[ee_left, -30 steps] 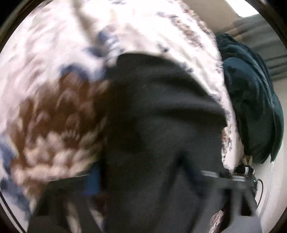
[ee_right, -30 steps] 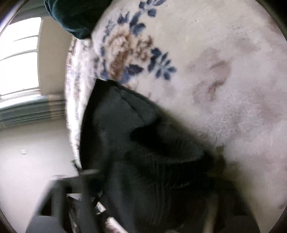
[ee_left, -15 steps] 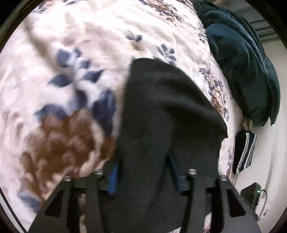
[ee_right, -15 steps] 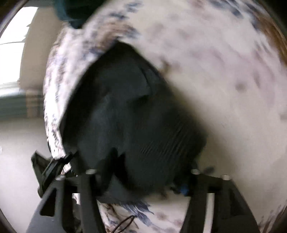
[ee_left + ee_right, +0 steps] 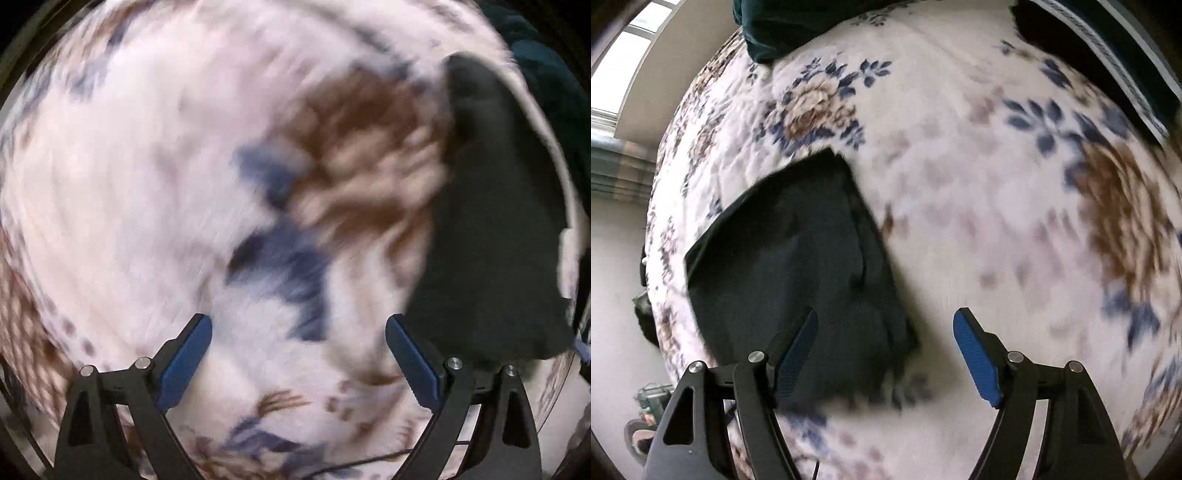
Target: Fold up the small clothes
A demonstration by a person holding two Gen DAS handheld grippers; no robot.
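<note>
A dark charcoal garment (image 5: 798,266) lies folded flat on a floral fleece blanket (image 5: 960,206). In the right wrist view it fills the lower left, and my right gripper (image 5: 886,325) is open above its right edge, holding nothing. In the left wrist view the same garment (image 5: 495,236) sits at the far right, blurred. My left gripper (image 5: 297,328) is open over bare blanket (image 5: 147,184), to the left of the cloth, with nothing between its blue pads (image 5: 184,362).
A dark teal pillow (image 5: 783,26) lies at the blanket's far end. A dark item with striped trim (image 5: 1108,55) rests at the upper right of the right wrist view. The blanket's left edge drops to a pale floor (image 5: 613,295).
Both grippers opened and let go of the dark garment, which now lies on the blanket. The left gripper swung away to the left of it; the right one drew back.
</note>
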